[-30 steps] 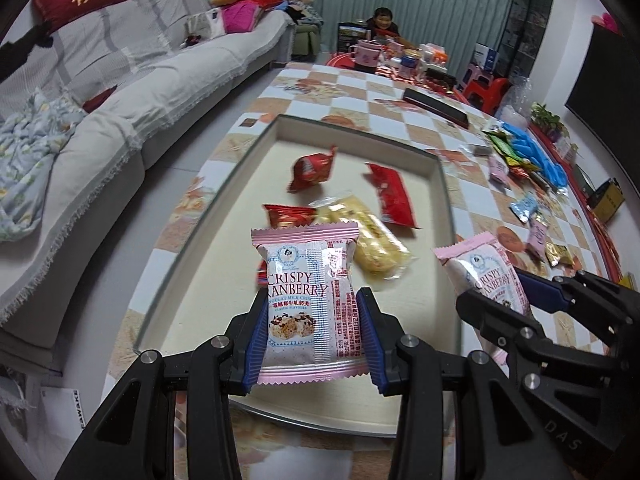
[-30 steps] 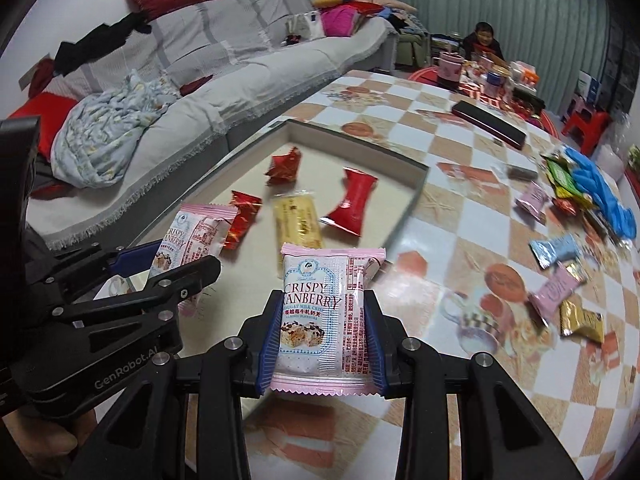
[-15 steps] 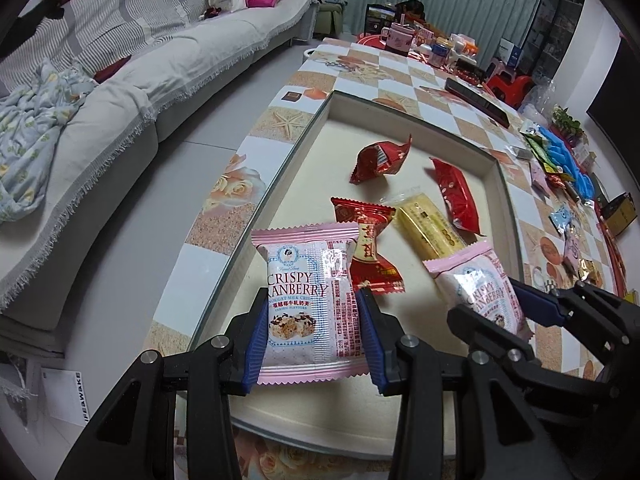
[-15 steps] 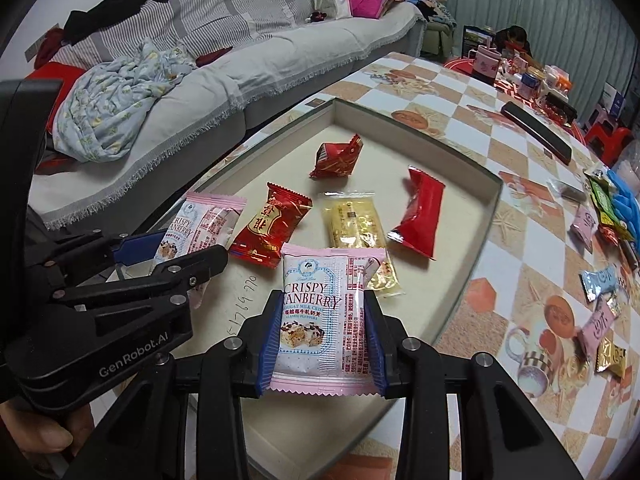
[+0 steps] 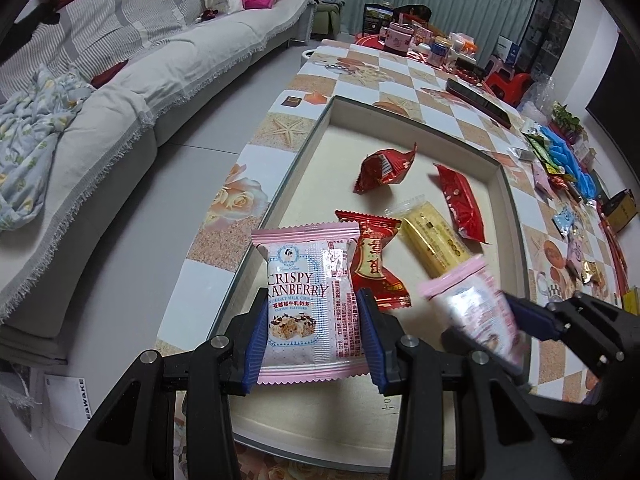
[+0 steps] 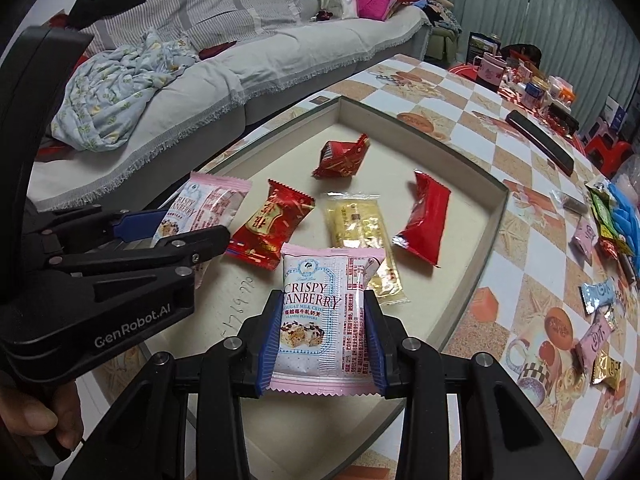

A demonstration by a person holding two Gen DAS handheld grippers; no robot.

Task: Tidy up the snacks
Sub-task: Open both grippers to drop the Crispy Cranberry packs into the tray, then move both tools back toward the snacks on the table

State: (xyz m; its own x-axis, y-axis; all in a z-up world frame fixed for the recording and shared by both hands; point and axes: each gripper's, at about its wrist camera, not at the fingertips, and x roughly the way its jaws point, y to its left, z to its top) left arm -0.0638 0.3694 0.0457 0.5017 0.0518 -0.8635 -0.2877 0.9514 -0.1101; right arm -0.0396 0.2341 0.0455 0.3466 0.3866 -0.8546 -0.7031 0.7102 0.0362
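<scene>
my left gripper (image 5: 312, 330) has just been easing open, one pink cranberry packet (image 5: 310, 304) still between its pads. my right gripper (image 6: 322, 338) pinches a second pink packet (image 6: 322, 312). both hang over the tray (image 6: 494, 216) on the counter (image 6: 520, 280).

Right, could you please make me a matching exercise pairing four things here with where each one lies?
1. yellow foil-wrapped snack bar
2. long flat black bar
3. small light-blue wrapper
4. pale floral blanket

A. on the checked tablecloth, past the cream tray's far corner
B. crumpled on the grey sofa
C. in the tray, beside the long red packet
D. on the tablecloth, right of the tray's near end

Pairs: 1-C, 2-A, 3-D, 4-B.
</scene>
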